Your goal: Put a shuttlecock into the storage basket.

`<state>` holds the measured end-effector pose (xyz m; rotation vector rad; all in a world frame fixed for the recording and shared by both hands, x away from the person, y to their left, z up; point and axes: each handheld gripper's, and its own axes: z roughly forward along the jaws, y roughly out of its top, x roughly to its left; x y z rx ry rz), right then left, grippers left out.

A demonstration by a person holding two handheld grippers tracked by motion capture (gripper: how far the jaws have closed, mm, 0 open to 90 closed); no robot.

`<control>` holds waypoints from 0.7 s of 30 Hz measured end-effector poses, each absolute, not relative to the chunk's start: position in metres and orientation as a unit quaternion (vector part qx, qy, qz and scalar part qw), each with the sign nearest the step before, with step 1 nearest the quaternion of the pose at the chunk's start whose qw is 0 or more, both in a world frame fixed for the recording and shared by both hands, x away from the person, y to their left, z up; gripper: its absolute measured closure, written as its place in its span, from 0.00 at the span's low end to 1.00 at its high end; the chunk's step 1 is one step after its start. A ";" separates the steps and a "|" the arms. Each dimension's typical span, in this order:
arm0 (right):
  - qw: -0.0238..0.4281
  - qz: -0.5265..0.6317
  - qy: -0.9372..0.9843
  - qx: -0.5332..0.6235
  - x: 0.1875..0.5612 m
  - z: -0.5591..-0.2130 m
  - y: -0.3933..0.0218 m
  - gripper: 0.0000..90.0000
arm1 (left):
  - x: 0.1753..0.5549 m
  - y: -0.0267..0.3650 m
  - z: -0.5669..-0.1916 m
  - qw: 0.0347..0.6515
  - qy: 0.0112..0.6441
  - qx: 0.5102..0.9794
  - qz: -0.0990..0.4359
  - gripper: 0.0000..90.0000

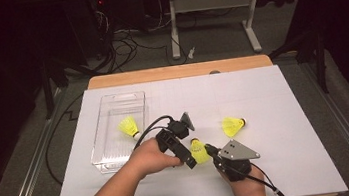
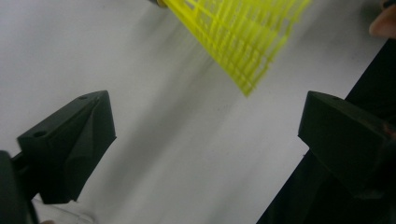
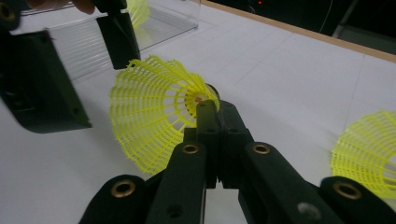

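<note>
Shuttlecock pinched in right gripper: yellow plastic mesh skirt, slightly glossy. Both grippers: matt black plastic jaws; right one carries brass-coloured metal bushings and a grey matt plate. Beyond left gripper: clear glossy plastic tray. Table cover: white, matt, paper-like; wood edge behind

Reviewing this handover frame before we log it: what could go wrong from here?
1. The right claw pinches only the rim of the yellow shuttlecock; its thin mesh skirt may bend or slip free.
2. The left claw stands open near that skirt; closing now could crush it.
3. The two claws sit close together and might collide.
</note>
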<state>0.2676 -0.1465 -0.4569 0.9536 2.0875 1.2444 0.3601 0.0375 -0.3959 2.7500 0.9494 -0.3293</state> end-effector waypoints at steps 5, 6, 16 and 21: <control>0.261 0.459 0.773 0.351 0.268 -0.458 -0.144 1.00 | 0.361 0.036 -0.395 0.112 0.324 0.933 -0.113 0.18; 0.261 0.460 0.773 0.350 0.268 -0.458 -0.143 1.00 | 0.361 0.035 -0.394 0.111 0.323 0.933 -0.114 0.18; 0.260 0.460 0.774 0.349 0.268 -0.458 -0.141 1.00 | 0.361 0.032 -0.392 0.121 0.318 0.932 -0.126 0.51; 0.259 0.460 0.776 0.346 0.268 -0.458 -0.141 1.00 | 0.361 0.030 -0.393 0.120 0.315 0.932 -0.133 0.64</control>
